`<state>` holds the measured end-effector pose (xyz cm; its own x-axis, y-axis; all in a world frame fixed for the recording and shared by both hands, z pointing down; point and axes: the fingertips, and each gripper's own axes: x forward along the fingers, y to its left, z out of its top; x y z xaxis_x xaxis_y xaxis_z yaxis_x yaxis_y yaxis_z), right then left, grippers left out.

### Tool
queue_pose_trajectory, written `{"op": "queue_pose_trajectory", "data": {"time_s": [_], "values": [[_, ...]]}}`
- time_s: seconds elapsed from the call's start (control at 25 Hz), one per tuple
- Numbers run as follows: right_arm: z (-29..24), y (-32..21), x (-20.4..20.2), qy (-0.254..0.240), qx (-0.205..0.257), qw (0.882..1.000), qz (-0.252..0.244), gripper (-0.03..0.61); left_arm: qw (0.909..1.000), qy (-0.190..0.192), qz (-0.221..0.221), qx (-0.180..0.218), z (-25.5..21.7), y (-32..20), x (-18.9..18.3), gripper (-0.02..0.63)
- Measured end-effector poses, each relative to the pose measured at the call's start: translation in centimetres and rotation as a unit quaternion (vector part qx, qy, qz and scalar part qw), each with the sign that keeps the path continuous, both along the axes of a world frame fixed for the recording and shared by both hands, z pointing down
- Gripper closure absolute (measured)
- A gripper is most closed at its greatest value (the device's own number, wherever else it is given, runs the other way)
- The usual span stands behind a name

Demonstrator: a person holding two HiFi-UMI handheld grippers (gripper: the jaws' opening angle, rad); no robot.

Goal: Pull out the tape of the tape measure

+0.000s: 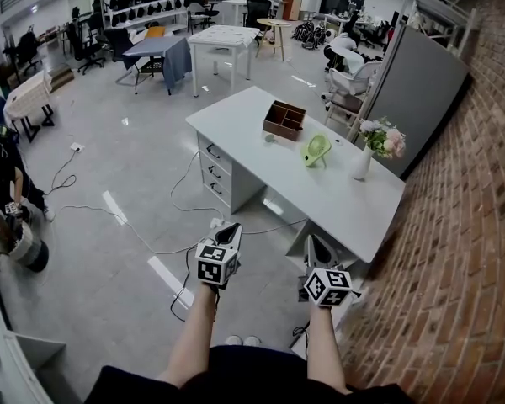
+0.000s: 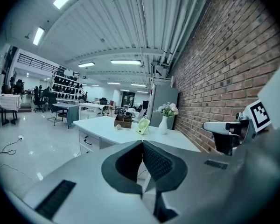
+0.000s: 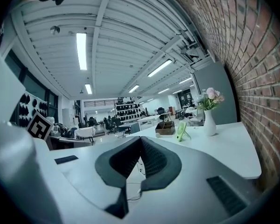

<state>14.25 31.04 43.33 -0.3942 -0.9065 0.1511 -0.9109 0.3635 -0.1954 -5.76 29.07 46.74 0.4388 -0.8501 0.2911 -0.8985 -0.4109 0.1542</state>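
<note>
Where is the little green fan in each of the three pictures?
Head view: the green fan stands on the white desk, right of middle, just left of the vase.
Left gripper view: the green fan is at the middle, left of the vase.
Right gripper view: the green fan is right of middle, left of the vase.
Shared landmark: the vase.

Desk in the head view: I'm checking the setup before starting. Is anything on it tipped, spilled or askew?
Nothing stands out. The vase of flowers stands upright, the green fan is propped on its stand, and the wooden box rests flat on the desk.
</note>
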Motion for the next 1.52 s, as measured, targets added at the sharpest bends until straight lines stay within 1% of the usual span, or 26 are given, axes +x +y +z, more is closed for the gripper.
{"op": "queue_pose_trajectory", "data": {"time_s": [0.32,0.52,0.64,0.76,0.92,1.04,1.2,1.36,1.52], "values": [[0.7,-1.1,-0.1,-0.002,-0.001,1.000,0.008,0.575,1.0000,-0.002,-0.004,0.000,0.7,-0.8,-1.0,0.591],[0.4,-2.2,-0.8,-0.004,0.008,1.000,0.011,0.575,1.0000,-0.004,-0.007,0.005,1.0,-1.7,-2.4,0.591],[0.8,-2.5,-0.9,0.000,0.005,1.000,0.012,0.575,0.9999,-0.005,-0.008,0.005,1.3,-2.2,-3.0,0.591],[1.2,-3.5,-0.6,-0.002,-0.001,1.000,0.018,0.575,0.9999,-0.006,-0.009,0.001,1.6,-3.1,-3.3,0.591],[1.0,-5.9,-0.4,-0.006,0.002,1.000,0.021,0.575,0.9999,-0.007,-0.008,0.002,1.6,-5.1,-3.4,0.591],[1.2,-8.6,-0.6,-0.004,0.005,1.000,0.017,0.575,0.9999,-0.009,-0.009,0.002,2.0,-7.9,-3.4,0.591],[2.0,-13.9,-0.5,-0.002,0.004,1.000,0.012,0.575,0.9999,-0.007,-0.013,0.000,3.0,-13.0,-3.2,0.591],[2.8,-20.9,-0.3,-0.004,0.004,1.000,0.007,0.575,0.9998,-0.012,-0.016,-0.008,4.5,-19.5,-3.0,0.591],[3.3,-28.7,0.0,-0.002,-0.001,1.000,0.000,0.575,0.9996,-0.006,-0.024,-0.016,5.2,-27.2,-2.7,0.591]]}}
